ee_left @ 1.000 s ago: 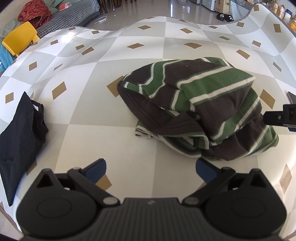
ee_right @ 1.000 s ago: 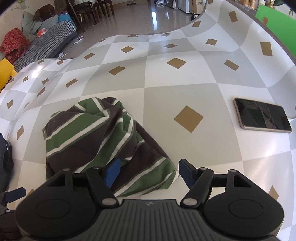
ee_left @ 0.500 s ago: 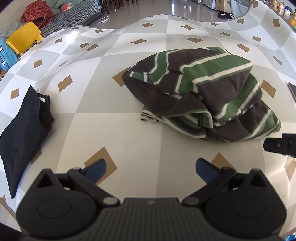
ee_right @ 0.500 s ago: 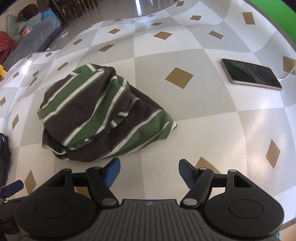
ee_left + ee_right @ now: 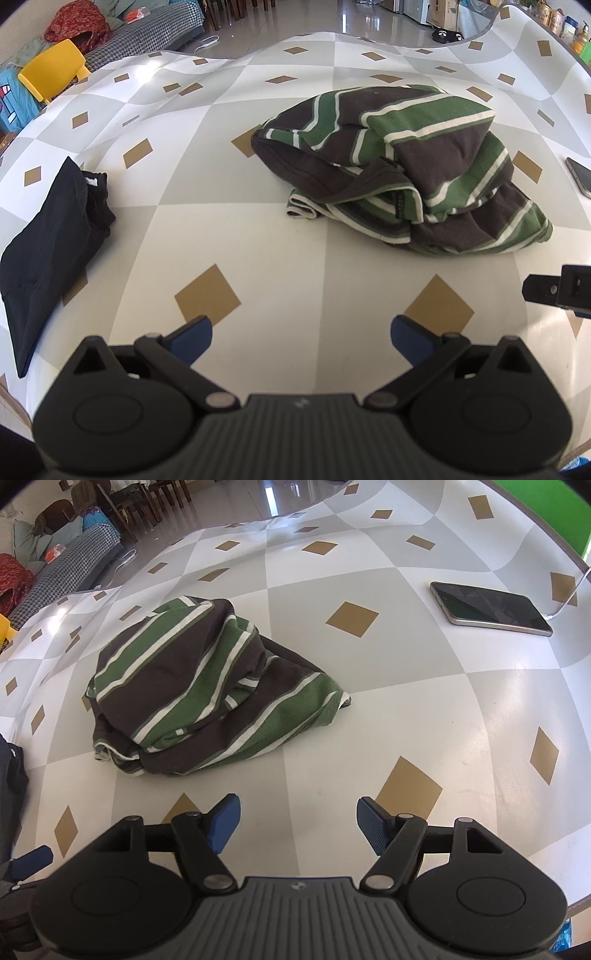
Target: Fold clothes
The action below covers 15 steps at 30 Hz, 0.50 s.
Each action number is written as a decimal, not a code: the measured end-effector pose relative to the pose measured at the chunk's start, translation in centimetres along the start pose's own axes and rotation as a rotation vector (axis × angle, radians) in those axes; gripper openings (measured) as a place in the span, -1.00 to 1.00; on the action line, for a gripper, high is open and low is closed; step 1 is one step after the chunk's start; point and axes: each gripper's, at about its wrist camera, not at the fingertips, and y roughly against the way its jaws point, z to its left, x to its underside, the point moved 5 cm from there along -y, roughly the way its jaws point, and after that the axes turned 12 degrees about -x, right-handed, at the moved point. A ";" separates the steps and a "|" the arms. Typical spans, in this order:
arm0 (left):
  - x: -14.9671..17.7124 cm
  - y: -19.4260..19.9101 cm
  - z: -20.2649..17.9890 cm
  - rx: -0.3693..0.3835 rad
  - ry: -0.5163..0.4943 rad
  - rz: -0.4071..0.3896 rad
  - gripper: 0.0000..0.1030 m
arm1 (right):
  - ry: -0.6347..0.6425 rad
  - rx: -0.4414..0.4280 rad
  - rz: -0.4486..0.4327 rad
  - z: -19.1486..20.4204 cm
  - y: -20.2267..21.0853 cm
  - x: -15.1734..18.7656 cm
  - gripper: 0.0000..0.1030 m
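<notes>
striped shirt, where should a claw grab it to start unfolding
Take the loose white-edged hem that sticks out flat on the table at the near left foot of the striped shirt, coming in low from the near side. The rest is a bunched mound with no free edge showing; the left claw is open and nearest.

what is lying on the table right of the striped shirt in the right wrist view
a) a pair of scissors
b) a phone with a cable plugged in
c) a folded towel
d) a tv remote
b: a dark-screened phone lies flat on the checked table, apart from the striped shirt, with a white cable running from its far end.
</notes>
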 end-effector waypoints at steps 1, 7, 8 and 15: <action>0.1 0.0 0.1 -0.002 0.004 0.004 1.00 | -0.001 -0.002 0.000 0.0 0.0 0.1 0.35; 0.8 -0.1 0.4 -0.012 0.002 0.009 1.00 | 0.003 -0.049 -0.005 0.6 0.4 0.3 0.35; 0.9 -0.1 0.4 -0.015 0.001 0.010 1.00 | 0.011 -0.054 -0.009 0.8 0.5 0.3 0.35; 1.4 -0.1 0.9 -0.020 0.014 0.024 1.00 | 0.033 -0.070 -0.011 1.3 0.8 0.6 0.35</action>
